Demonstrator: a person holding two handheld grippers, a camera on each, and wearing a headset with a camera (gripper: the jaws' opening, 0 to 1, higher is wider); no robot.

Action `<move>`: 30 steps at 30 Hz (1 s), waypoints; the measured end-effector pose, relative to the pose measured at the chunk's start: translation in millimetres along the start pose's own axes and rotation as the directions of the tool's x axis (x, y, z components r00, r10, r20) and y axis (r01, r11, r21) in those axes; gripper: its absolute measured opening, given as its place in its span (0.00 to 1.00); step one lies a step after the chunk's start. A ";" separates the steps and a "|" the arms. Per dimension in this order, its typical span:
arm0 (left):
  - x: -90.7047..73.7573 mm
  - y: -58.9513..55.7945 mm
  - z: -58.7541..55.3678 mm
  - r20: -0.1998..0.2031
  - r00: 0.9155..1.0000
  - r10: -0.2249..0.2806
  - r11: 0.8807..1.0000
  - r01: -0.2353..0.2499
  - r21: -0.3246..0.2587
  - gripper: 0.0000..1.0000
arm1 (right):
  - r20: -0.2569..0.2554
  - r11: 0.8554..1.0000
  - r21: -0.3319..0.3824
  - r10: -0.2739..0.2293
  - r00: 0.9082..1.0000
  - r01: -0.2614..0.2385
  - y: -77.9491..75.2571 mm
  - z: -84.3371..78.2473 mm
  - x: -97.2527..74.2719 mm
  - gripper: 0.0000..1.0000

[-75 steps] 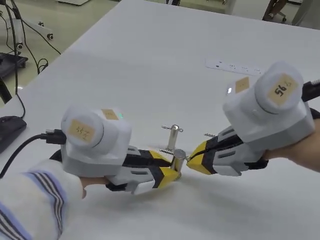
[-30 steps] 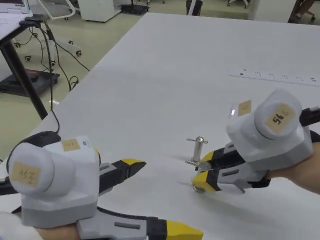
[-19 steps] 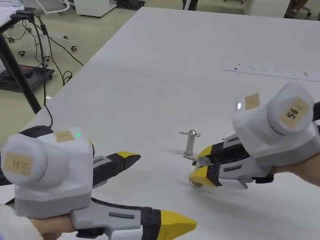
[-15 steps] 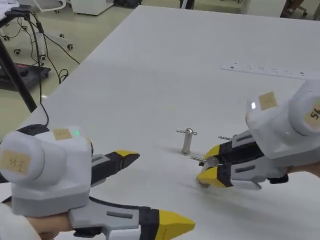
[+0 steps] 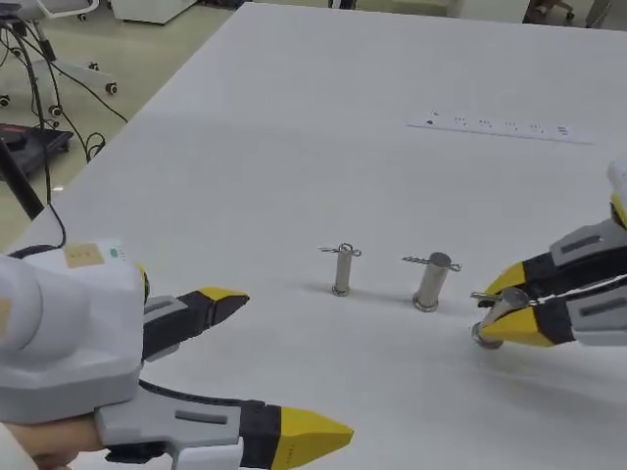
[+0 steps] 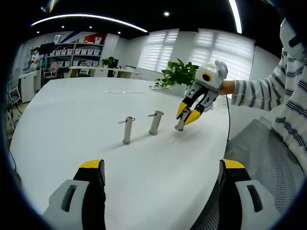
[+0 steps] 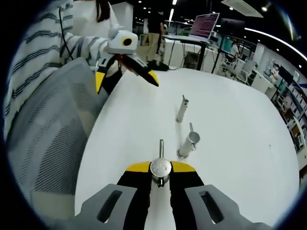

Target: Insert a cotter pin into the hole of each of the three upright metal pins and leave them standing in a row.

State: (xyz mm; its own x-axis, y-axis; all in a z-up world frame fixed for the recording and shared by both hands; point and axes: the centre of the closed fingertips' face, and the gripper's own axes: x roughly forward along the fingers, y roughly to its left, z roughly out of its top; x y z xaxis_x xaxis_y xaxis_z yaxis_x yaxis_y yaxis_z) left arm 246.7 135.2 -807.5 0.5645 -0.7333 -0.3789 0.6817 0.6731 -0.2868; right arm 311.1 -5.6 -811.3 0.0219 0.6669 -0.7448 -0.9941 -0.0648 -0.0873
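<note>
Fingers on left gripper [image 5: 266, 364] are spread wide with nothing between them, over the near edge of the table [image 5: 294, 147]. Right gripper [image 5: 495, 311] fingers are closed on the third pin [image 7: 160, 168], pinching it just under its head. Pin's foot looks to be down on the table; can't confirm contact. Its cotter pin [image 7: 161, 146] pokes out forward past the fingertips.

Row runs across the table between the two grippers: first pin [image 5: 341, 271], middle pin [image 5: 429, 284], then the gripped one, all near each other. First and middle each carry a cotter pin through the top, and neither is touched. First stands upright. Middle leans a little toward the right gripper in head view. Right gripper's jaws hide most of the third pin's shaft from the head view.

Beyond the row, a white power strip [image 5: 500, 127] lies flat, well apart from the pins. Floor [image 5: 98, 39] shows past the left table edge.

View differences:
- Left gripper view has all three pins side-on with the right gripper on the far one. A striped sleeve [image 6: 268, 91] is behind it, and a potted plant [image 6: 180, 74] sits at the table's far end.
- Right gripper view looks down on the gripped pin's round head. The left gripper is beyond it with jaws apart, and a laptop [image 7: 206, 24] sits on a far desk.
</note>
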 end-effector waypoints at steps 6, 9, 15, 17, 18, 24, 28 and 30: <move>1.0 -2.6 1.9 -0.004 1.000 0.000 1.000 0.000 0.002 0.99 | -0.010 1.000 0.001 -0.020 1.000 0.020 -18.6 -10.4 -0.7 0.14; 0.7 -3.6 3.2 -0.002 1.000 0.003 1.000 -0.003 0.000 0.99 | -0.011 1.000 0.005 -0.017 1.000 0.017 -25.9 -13.0 4.7 0.14; 0.2 -2.6 7.0 0.010 1.000 0.014 1.000 -0.014 -0.011 0.99 | -0.016 1.000 0.001 0.005 1.000 -0.005 -32.1 -15.0 12.5 0.14; 0.4 -4.1 7.6 0.007 1.000 0.012 1.000 -0.012 -0.006 0.99 | -0.026 1.000 -0.010 0.014 1.000 -0.014 -32.6 -16.5 13.6 0.14; 0.6 -4.7 7.7 0.005 1.000 0.011 1.000 -0.011 -0.003 0.99 | -0.028 1.000 -0.012 0.015 0.999 -0.016 -33.3 -17.3 13.8 0.14; 1.2 -3.2 9.1 0.008 1.000 0.015 1.000 -0.015 -0.003 0.99 | -0.046 1.000 -0.004 0.011 0.999 -0.012 -39.5 -25.9 13.6 0.14; 0.3 -2.4 9.8 0.009 1.000 0.014 1.000 -0.014 -0.005 0.99 | -0.055 1.000 0.001 0.013 0.998 -0.013 -40.3 -31.8 11.5 0.14; -0.1 -1.9 9.6 0.006 1.000 0.014 1.000 -0.014 -0.004 0.99 | -0.063 1.000 0.005 0.016 0.998 -0.015 -39.6 -34.4 10.3 0.14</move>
State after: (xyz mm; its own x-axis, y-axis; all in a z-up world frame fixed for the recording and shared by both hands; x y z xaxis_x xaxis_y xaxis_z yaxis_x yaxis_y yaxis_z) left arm 249.8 133.0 -798.5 0.5770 -0.7241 -0.3780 0.6719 0.6839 -0.2845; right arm 354.4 -21.6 -838.3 0.0129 0.6178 -0.7862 -0.9948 -0.0716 -0.0726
